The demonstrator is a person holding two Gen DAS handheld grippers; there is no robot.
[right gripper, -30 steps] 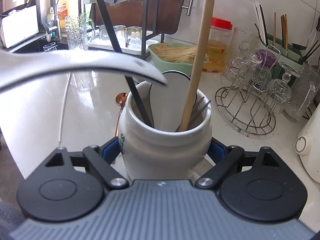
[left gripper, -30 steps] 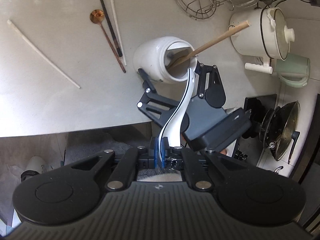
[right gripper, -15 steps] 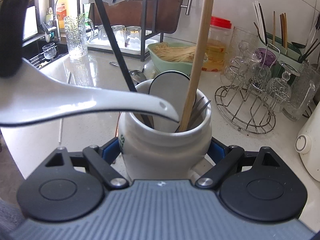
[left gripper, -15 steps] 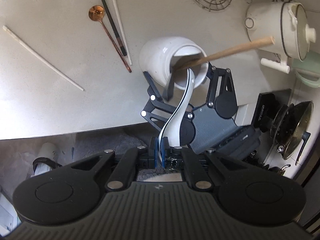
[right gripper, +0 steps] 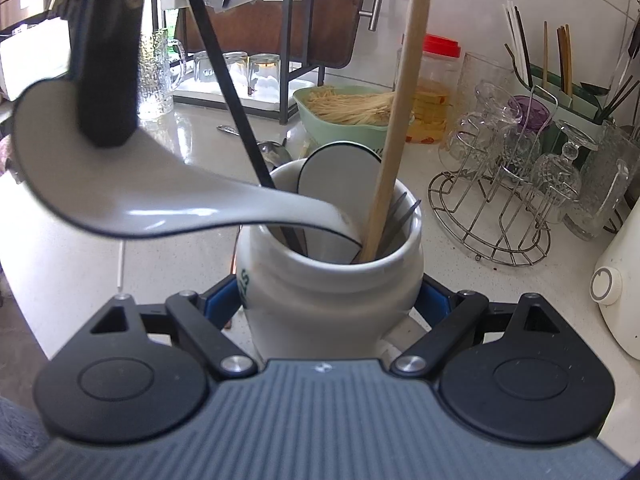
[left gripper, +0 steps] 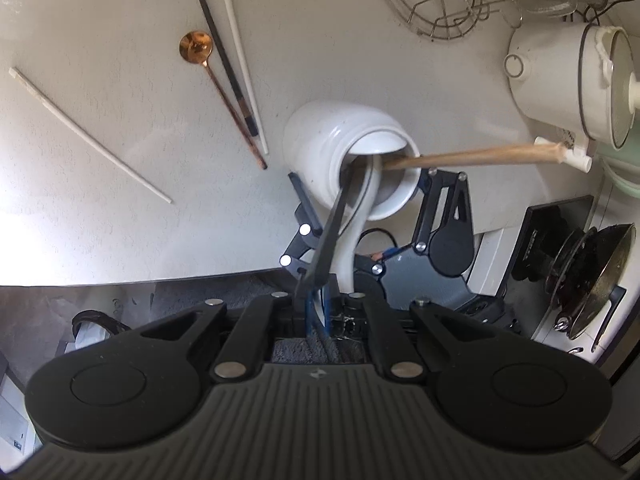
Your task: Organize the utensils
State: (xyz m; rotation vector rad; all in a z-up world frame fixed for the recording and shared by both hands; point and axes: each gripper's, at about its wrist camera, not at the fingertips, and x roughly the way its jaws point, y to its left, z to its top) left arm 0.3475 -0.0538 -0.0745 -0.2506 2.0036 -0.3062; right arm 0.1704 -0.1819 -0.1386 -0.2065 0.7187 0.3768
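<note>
Clamped on the bowl end of a white ceramic soup spoon (right gripper: 132,200), the left gripper (right gripper: 106,136) holds its jaws nearly closed, while the right gripper (right gripper: 332,300) has its jaws set wide around the body of the white ceramic utensil crock (right gripper: 332,284), blue pads pressed to either side of it; the crock stands upright on the pale countertop (left gripper: 120,200). A second ago the spoon's handle tip hung above the crock's rim; now it has dipped inside the mouth, beside the wooden handle (right gripper: 400,120), a black handle (right gripper: 224,80) and another white spoon (right gripper: 340,172) already standing in the crock. That puts this spoon close to stowed; what seems left is lowering it further and letting go, though how deep the tip sits cannot quite be told from either view. To the left of the crock in the left wrist view, a copper spoon (left gripper: 196,46), a dark-handled ladle (left gripper: 224,64), a white chopstick (left gripper: 240,56) next to it and a second white chopstick (left gripper: 88,132) farther off lie loose on the countertop; by my reading those remain to be gathered.
</note>
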